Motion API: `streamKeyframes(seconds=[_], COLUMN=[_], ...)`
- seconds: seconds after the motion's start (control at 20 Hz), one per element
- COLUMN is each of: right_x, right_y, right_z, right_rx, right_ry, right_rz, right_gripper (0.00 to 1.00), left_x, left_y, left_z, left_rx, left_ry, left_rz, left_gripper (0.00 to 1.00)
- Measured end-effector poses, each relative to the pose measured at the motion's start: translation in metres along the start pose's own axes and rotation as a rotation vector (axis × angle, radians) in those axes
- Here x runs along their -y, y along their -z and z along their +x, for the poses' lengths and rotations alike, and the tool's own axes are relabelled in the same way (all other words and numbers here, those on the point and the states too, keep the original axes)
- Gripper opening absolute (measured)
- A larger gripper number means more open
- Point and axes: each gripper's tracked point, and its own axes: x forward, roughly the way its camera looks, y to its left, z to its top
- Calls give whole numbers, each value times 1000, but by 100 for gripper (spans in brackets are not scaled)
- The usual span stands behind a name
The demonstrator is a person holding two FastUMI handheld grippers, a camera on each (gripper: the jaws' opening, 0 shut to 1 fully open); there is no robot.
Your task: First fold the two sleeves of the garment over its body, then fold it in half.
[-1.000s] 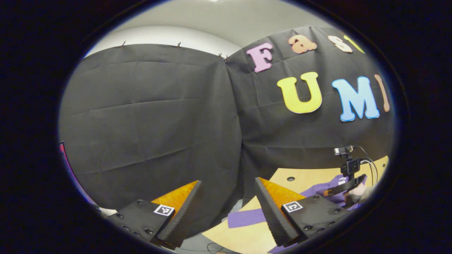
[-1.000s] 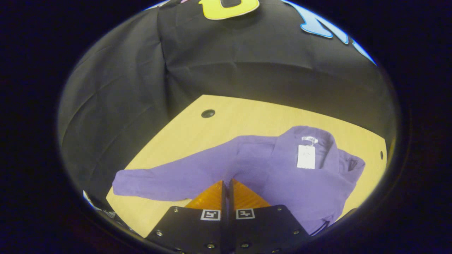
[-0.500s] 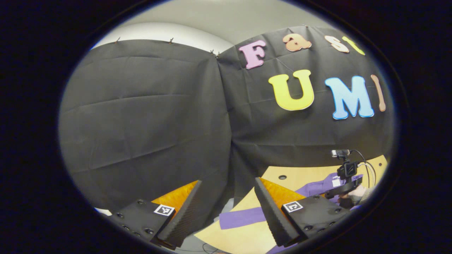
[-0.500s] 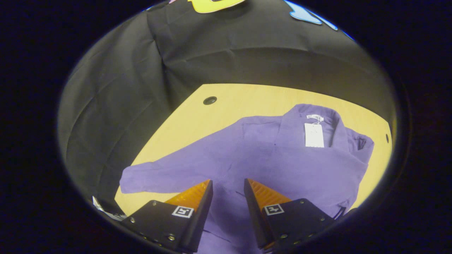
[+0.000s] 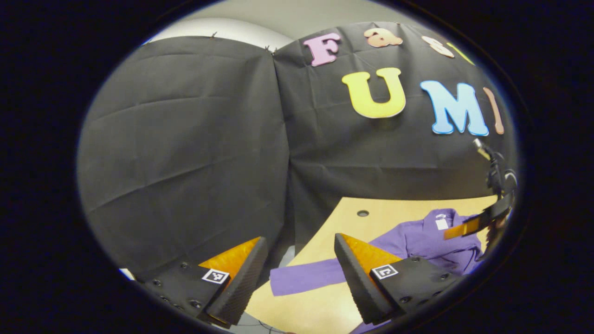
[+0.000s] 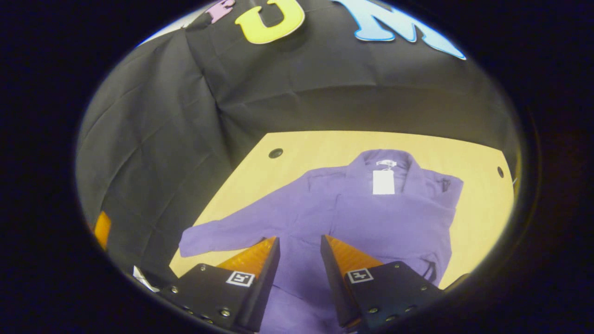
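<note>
Right gripper (image 6: 299, 246) has released and lifted — garment (image 6: 371, 218) lies flat.

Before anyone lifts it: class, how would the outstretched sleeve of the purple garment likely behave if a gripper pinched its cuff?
The outstretched sleeve lies flat and limp on the wooden table, so it would probably droop and trail rather than hold shape. The purple garment shows soft creases, suggesting light, floppy cloth. Lifting the cuff might tug the body and shift the white tag.

Wood table (image 6: 297, 148) w/ purple garment (image 6: 371, 218) spread flat
</note>
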Motion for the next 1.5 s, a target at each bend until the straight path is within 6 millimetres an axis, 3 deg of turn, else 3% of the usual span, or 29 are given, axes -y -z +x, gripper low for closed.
streamKeyframes(seconds=[0.15, 0.2, 0.4, 0.45, 0.5, 0.6, 0.8, 0.9, 0.95, 1.15, 1.3, 1.35, 1.4, 1.45, 1.5], right_x=[18, 24, 58, 68, 78, 99, 134, 147, 153, 163, 164, 164, 163, 162, 161], right_y=[-3, -4, 5, 8, 11, 22, 40, 48, 54, 65, 68, 69, 68, 68, 68], right_z=[-26, -33, -58, -65, -71, -83, -103, -112, -116, -121, -121, -120, -119, -118, -118], right_rx=[28, 36, 53, 57, 58, 54, 49, 42, 40, 24, 12, 10, 7, 6, 4], right_ry=[31, 45, 114, 136, 158, 205, 283, 313, 324, 349, 350, 346, 342, 339, 335], right_rz=[32, 46, 102, 118, 134, 166, 217, 239, 249, 273, 282, 286, 286, 284, 282], right_gripper=[58, 58, 57, 53, 57, 57, 58, 57, 57, 58, 58, 58, 58, 58, 58], left_x=[-4, -6, -20, -23, -27, -35, -46, -49, -51, -51, -47, -47, -45, -44, -44], left_y=[46, 60, 120, 137, 151, 178, 224, 244, 254, 276, 279, 277, 277, 277, 277], left_z=[35, 46, 88, 94, 100, 117, 139, 146, 147, 147, 148, 147, 146, 146, 148], left_rx=[-81, -109, -228, -276, -316, -371, -472, -518, -538, -582, -585, -589, -592, -589, -583], left_ry=[-10, -15, -46, -53, -65, -91, -132, -144, -150, -157, -155, -152, -148, -152, -158], left_rz=[-15, -13, -22, -38, -57, -96, -143, -168, -176, -237, -229, -214, -211, -215, -225], left_gripper=[100, 92, 100, 100, 100, 100, 94, 100, 98, 100, 100, 96, 100, 96, 99])
